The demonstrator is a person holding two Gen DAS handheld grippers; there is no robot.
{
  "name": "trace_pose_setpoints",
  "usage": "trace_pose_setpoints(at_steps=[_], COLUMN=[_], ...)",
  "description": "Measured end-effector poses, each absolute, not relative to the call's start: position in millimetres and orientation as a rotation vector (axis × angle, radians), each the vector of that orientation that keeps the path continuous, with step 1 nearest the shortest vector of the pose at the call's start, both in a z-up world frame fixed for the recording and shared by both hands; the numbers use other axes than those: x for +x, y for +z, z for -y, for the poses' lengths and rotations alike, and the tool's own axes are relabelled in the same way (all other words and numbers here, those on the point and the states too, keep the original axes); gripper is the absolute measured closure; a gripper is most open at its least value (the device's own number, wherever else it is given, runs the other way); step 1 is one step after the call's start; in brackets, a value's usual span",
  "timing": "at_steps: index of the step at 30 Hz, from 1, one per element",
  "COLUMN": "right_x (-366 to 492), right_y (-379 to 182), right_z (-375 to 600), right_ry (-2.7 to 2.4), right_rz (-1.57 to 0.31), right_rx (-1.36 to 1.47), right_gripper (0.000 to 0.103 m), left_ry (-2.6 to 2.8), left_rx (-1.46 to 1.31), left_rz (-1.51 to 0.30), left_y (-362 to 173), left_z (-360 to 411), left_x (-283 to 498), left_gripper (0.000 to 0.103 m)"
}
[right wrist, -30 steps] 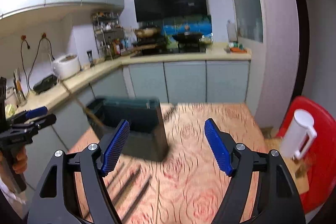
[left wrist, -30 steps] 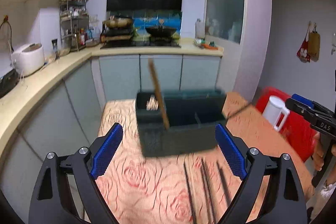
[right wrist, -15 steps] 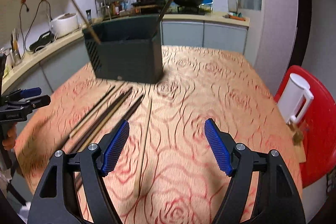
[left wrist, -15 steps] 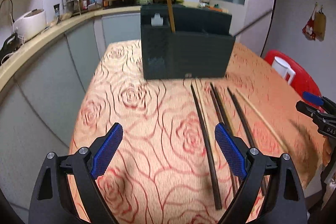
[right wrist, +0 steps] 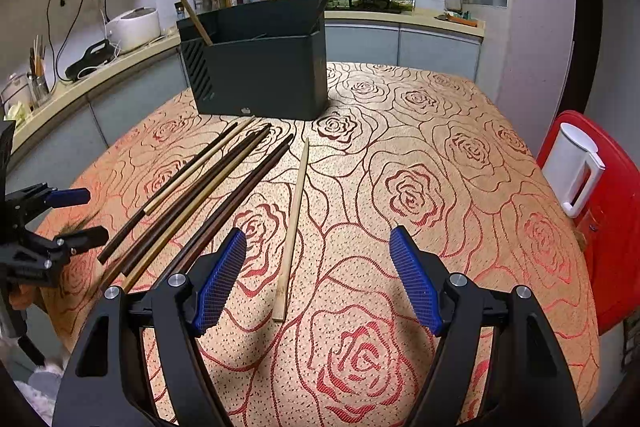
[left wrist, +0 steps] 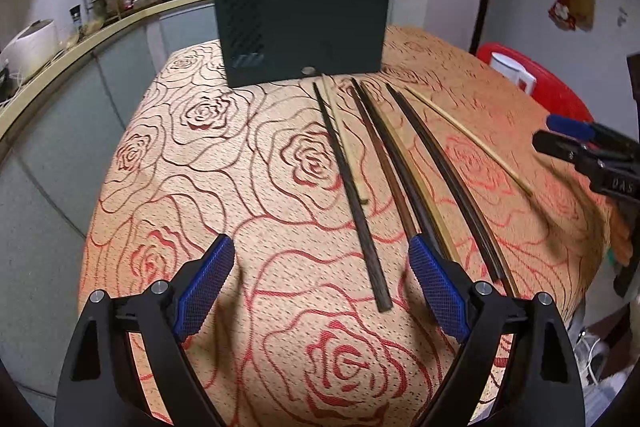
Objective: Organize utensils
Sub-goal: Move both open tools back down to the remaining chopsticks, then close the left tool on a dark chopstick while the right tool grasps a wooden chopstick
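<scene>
Several dark and light chopsticks (left wrist: 384,163) lie side by side on the rose-patterned tablecloth (left wrist: 248,155); they also show in the right wrist view (right wrist: 208,187). A single light chopstick (right wrist: 294,219) lies apart to their right. A dark utensil holder (left wrist: 302,35) stands at the table's far end, also in the right wrist view (right wrist: 260,71), with two chopsticks leaning in it. My left gripper (left wrist: 322,291) is open and empty just above the near ends of the chopsticks. My right gripper (right wrist: 318,275) is open and empty beside the light chopstick.
A red chair (right wrist: 608,211) with a white jug (right wrist: 574,167) stands right of the table. The kitchen counter (right wrist: 80,87) with a rice cooker (right wrist: 134,27) runs along the left. The left gripper also shows at the left edge of the right wrist view (right wrist: 48,227).
Both grippers have dropped from high above the holder down towards the table and tilted down, so the chopsticks now lie close in front. Both stay open.
</scene>
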State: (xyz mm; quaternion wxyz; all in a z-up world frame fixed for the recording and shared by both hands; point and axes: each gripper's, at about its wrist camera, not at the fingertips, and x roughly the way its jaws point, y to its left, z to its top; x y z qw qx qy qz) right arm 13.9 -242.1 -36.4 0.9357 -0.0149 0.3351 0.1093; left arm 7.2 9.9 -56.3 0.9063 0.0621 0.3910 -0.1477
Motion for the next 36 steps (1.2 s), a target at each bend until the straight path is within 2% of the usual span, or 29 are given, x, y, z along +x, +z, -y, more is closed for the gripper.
trace_pose_setpoints(at_steps=[3, 5, 9, 14, 16, 24, 28, 36], right_x=[13.2, 13.2, 13.3, 10.5, 8.4, 1.0, -0.5, 0.1], right_y=[-37.3, -37.4, -39.1, -43.7, -47.8, -67.1, -71.8, -72.3], right_z=[244.1, 245.7, 248.2, 250.8, 250.1, 233.6, 226.3, 219.6], right_ry=[0.219, 0.217, 0.214, 0.216, 0.221, 0.257, 0.266, 0.285], right_rz=[-0.687, -0.689, -0.694, -0.711, -0.723, -0.768, -0.763, -0.736], right_rx=[-0.028, -0.023, -0.018, -0.011, -0.012, -0.064, -0.096, -0.111], right_gripper=[0.031, 0.031, 0.031, 0.035, 0.036, 0.053, 0.057, 0.072], left_ry=[-0.303, -0.292, -0.294, -0.282, -0.273, -0.288, -0.312, -0.343], left_rx=[0.142, 0.156, 0.157, 0.152, 0.142, 0.103, 0.076, 0.082], left_rz=[-0.820, -0.837, -0.839, -0.842, -0.845, -0.845, -0.843, -0.823], left_y=[-62.3, -67.5, -71.1, -68.3, -67.7, -66.3, -65.7, -66.1], left_z=[-6.5, -4.9, -4.7, -10.1, -13.4, -18.9, -19.0, -10.9], left_x=[8.1, 10.6, 11.6, 11.5, 12.0, 7.1, 5.6, 2.9], left_gripper=[0.018, 0.027, 0.030, 0.046, 0.048, 0.051, 0.052, 0.055])
